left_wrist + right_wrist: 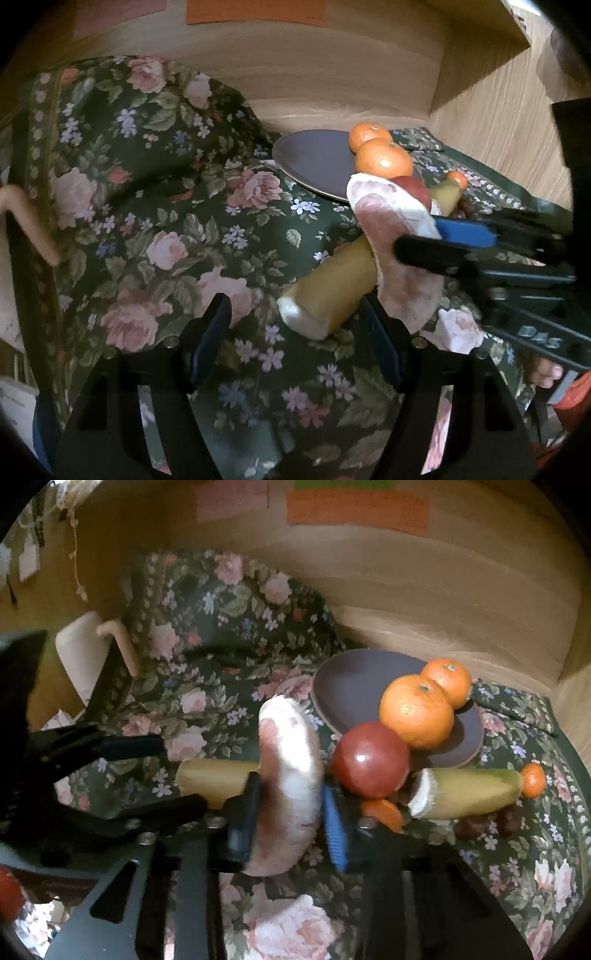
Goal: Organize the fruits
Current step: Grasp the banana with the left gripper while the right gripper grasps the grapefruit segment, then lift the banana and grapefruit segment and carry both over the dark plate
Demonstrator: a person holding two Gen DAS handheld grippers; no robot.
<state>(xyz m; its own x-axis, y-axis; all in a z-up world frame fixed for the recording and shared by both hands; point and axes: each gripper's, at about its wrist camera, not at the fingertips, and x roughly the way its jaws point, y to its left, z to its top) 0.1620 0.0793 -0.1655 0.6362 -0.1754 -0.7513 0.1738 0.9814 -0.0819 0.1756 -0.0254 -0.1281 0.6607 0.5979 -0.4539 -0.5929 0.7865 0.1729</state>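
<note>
My right gripper is shut on a pale pink-white fruit slice, held above the floral cloth; it also shows in the left wrist view. My left gripper is open and empty, with a yellow fruit piece lying just ahead between its fingers; that piece also shows in the right wrist view. A dark plate carries two oranges. A red apple sits at the plate's near edge. Another yellow fruit piece lies to its right.
A small orange, an orange piece and dark grapes lie on the floral cloth. A wooden wall stands behind the plate. A cream mug lies at the left.
</note>
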